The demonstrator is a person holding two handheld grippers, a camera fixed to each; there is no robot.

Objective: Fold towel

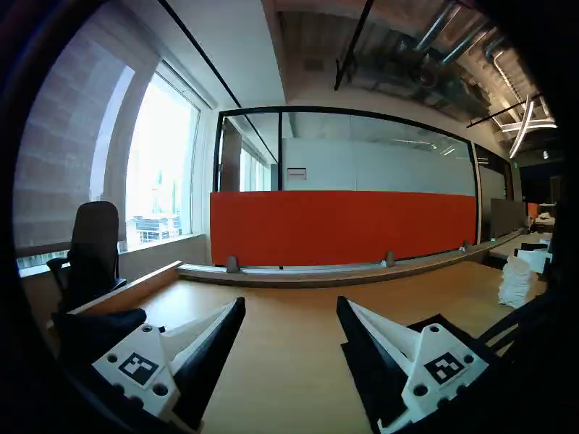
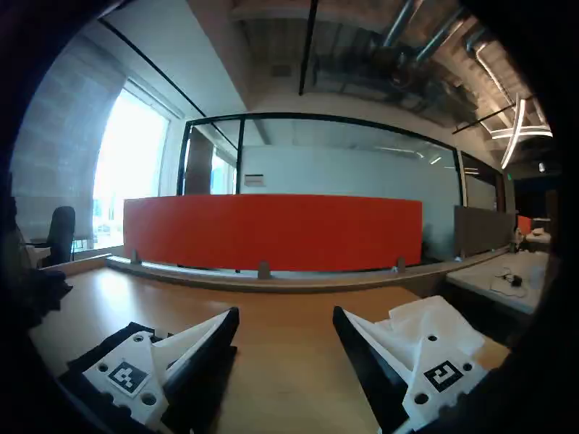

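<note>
The left gripper (image 1: 289,304) hangs low over a light wooden worktop (image 1: 289,362). Its two white-and-black fingers are spread wide, with bare wood between them and nothing in their grasp. The right gripper (image 2: 284,312) is held the same way over the same worktop, its fingers also parted and empty.

In the right gripper view, a rumpled white cloth towel (image 2: 427,312) lies on the worktop near its right edge, just behind that gripper's right-hand finger. Whether the finger touches it cannot be told. In the left gripper view, a white pile that looks like the towel (image 1: 517,278) sits far to the right on the worktop, well apart from the left gripper's fingers.

A long orange partition panel (image 2: 275,231) stands along the far edge of the worktop, with glass walls behind it. A black office chair (image 1: 93,249) stands at the left by a bright window (image 1: 159,166).
</note>
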